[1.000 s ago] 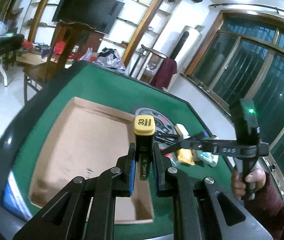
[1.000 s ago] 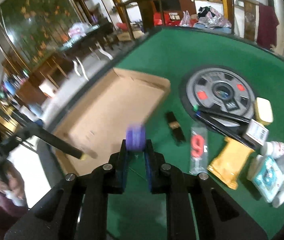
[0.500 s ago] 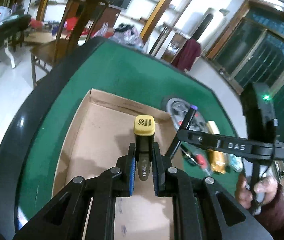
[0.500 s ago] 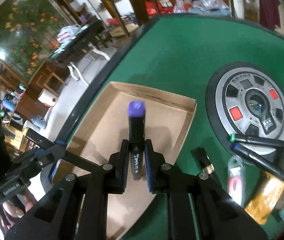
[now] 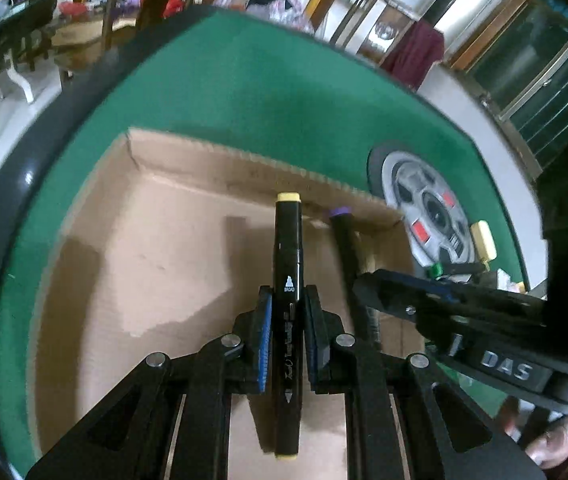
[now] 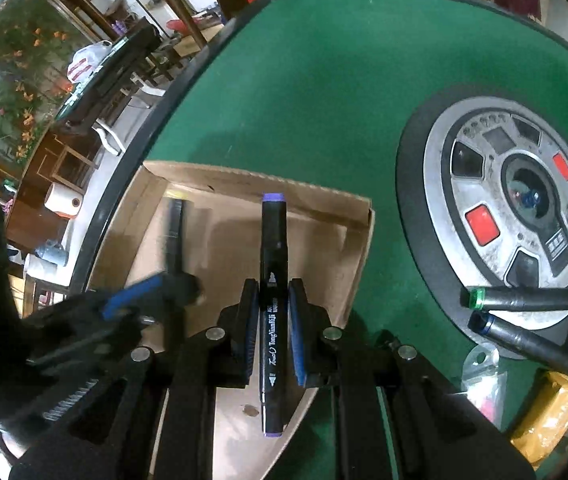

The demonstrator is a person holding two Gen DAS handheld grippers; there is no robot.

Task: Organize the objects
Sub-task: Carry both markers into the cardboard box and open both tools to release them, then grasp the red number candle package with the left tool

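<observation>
My left gripper [image 5: 287, 300] is shut on a black marker with yellow caps [image 5: 287, 248], held over the floor of a shallow cardboard box [image 5: 172, 232]. My right gripper [image 6: 271, 296] is shut on a black marker with purple caps [image 6: 272, 248], over the same cardboard box [image 6: 212, 248] near its right wall. Both markers point toward the box's far wall. In the left wrist view the right gripper [image 5: 368, 284] comes in from the right with the purple-capped marker [image 5: 344, 236]. In the right wrist view the left gripper [image 6: 182, 280] is blurred at the left with its marker [image 6: 174, 236].
The box lies on a green felt table [image 6: 324, 80] with a dark rounded rim. A round grey control hub [image 6: 508, 196] sits right of the box. Two more markers [image 6: 524, 300], a yellow packet [image 6: 552, 412] and small packages lie at the right. Chairs stand beyond the table.
Both grippers came down and forward over the box, tilting steeply downward. The markers now lie lengthwise along the fingers, close above the cardboard. The two grippers drew nearer each other.
</observation>
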